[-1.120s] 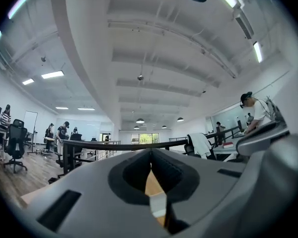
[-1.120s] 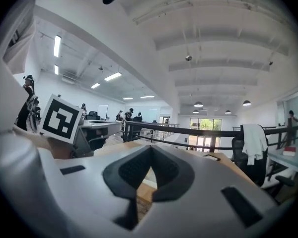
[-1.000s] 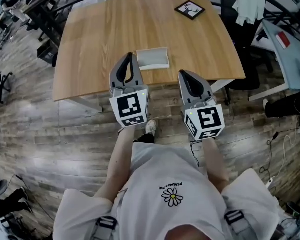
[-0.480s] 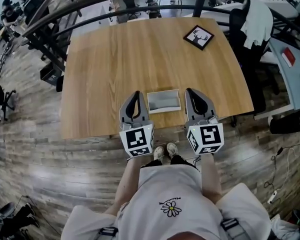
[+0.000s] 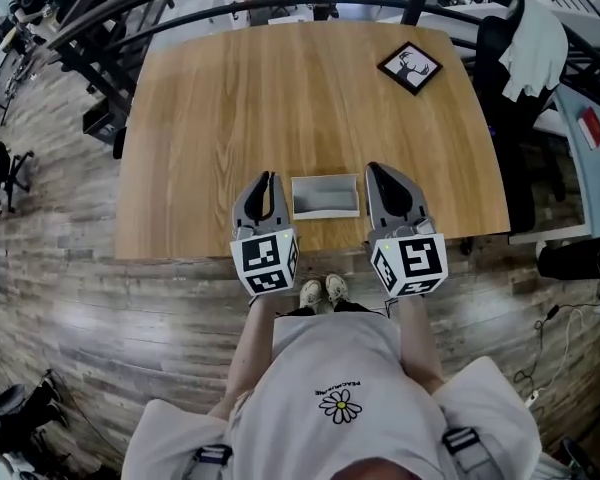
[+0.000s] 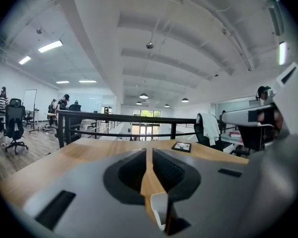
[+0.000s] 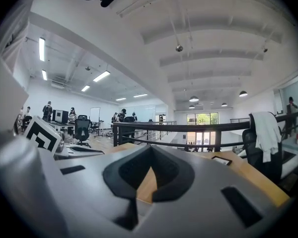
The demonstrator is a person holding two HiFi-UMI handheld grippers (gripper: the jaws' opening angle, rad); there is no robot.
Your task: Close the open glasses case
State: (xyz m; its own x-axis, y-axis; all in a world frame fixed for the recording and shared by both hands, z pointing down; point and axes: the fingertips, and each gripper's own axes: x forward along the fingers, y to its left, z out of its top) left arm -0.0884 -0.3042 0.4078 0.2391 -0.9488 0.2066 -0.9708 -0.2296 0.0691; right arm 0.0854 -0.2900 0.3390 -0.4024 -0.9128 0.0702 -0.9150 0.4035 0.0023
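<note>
Flanking target: left gripper (image 5: 269, 176), jaws together, empty; right gripper (image 5: 373, 167), jaws together, empty. Open glasses case (image 5: 326, 196) sits between 2 grippers, just right of left gripper and just left of right gripper, at near edge of table (image 5: 200, 118). Long axis runs gripper to gripper, crosswise to both. Neither hand clearly nearer; contact not discernible. Judgement: lid reachable from either side.
</note>
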